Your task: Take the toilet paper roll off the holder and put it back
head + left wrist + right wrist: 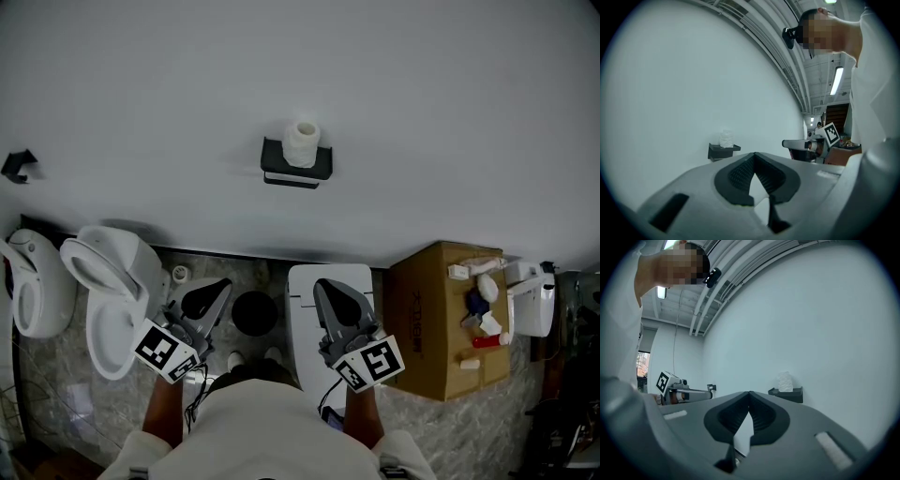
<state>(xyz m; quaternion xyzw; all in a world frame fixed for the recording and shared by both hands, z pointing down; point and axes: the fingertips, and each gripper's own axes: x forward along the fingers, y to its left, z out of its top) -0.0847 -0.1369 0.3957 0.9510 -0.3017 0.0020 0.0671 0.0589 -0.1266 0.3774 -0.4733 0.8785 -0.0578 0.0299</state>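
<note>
One roll, one holder

Light was dim, even and bluish. A ceiling strip lamp glowed overhead. Both gripper views bulged at their edges, with black vignetted corners and soft foregrounds.
</note>
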